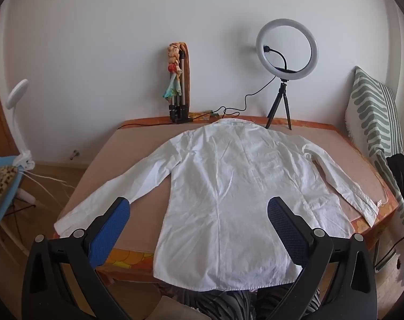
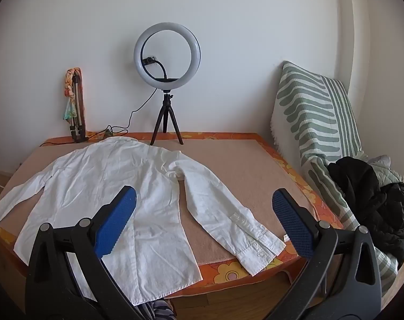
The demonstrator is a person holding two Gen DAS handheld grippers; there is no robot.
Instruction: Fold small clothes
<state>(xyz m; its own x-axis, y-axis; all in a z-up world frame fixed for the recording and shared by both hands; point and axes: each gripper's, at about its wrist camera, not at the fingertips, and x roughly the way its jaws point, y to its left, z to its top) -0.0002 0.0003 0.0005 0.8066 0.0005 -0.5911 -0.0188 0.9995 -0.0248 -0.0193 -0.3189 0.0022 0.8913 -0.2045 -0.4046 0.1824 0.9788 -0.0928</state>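
Note:
A small white long-sleeved shirt (image 1: pixel 223 186) lies flat, back side up, on a low table (image 1: pixel 138 144) covered with a tan mat. Its collar points to the wall, its hem hangs over the near edge, and both sleeves spread outward. My left gripper (image 1: pixel 199 205) hovers open above the lower body of the shirt with nothing between its blue pads. In the right wrist view the shirt (image 2: pixel 106 186) fills the left, its right sleeve (image 2: pixel 228 213) reaching the near right corner. My right gripper (image 2: pixel 204 200) stands open above that sleeve, touching nothing.
A ring light on a black tripod (image 1: pixel 284 53) (image 2: pixel 167 58) and a folded stand with a colourful cloth (image 1: pixel 178 80) stand at the table's far edge, with a cable (image 1: pixel 239 106). A striped green cushion (image 2: pixel 314 122) and a black jacket (image 2: pixel 372 200) lie at right.

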